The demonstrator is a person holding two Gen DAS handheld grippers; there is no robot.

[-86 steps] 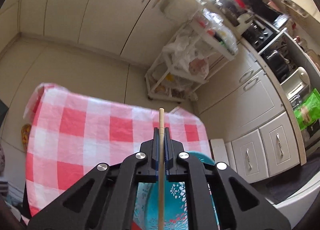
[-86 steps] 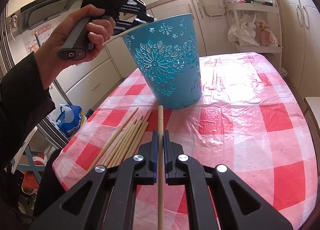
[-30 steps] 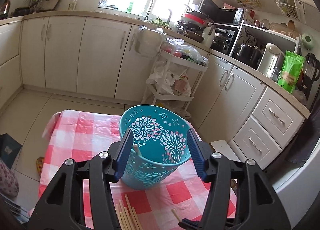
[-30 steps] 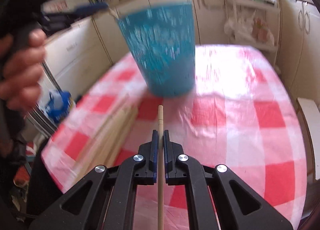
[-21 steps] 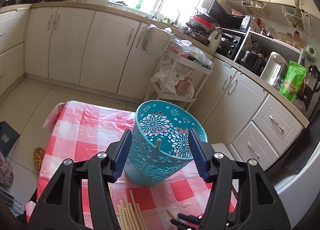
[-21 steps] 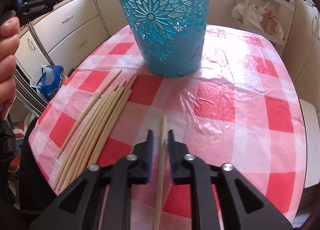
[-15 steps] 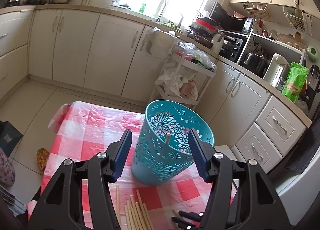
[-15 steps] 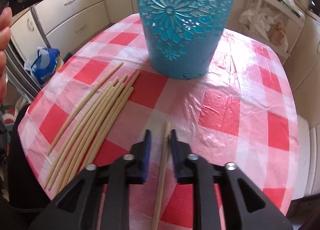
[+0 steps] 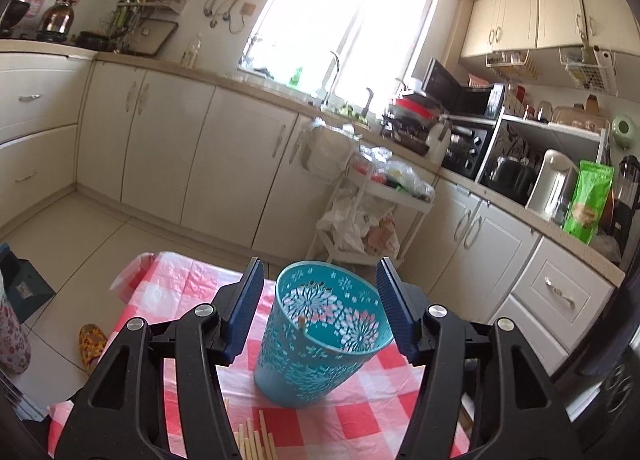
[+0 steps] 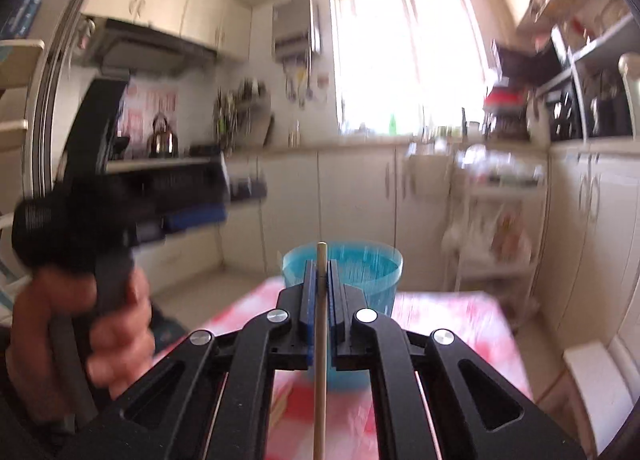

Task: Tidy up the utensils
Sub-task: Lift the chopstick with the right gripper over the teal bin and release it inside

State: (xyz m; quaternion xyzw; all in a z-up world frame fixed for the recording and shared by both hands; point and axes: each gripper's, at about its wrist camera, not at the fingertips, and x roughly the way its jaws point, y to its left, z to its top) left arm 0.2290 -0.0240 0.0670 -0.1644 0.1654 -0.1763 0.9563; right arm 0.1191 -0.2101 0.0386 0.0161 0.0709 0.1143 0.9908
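A teal cut-out basket (image 9: 320, 344) stands on the red-and-white checked tablecloth (image 9: 360, 420), with one wooden chopstick (image 9: 301, 323) leaning inside it. My left gripper (image 9: 319, 314) is open and empty, raised behind the basket, its blue pads either side of it. Several loose chopsticks (image 9: 256, 440) lie on the cloth below it. My right gripper (image 10: 320, 260) is shut on a wooden chopstick (image 10: 320, 360), lifted and pointing at the basket (image 10: 360, 272). The right wrist view is blurred; the left gripper (image 10: 192, 196) and hand show at its left.
Cream kitchen cabinets run along the far wall and right side. A white trolley (image 9: 380, 212) with bags stands beyond the table. A white stool (image 10: 592, 380) sits at the right of the table. A slipper (image 9: 92, 342) lies on the floor left of the table.
My left gripper dropped its chopstick into the basket, opened and drew back. My right gripper briefly loosened on its chopstick low over the table, then shut on it and rose toward the basket.
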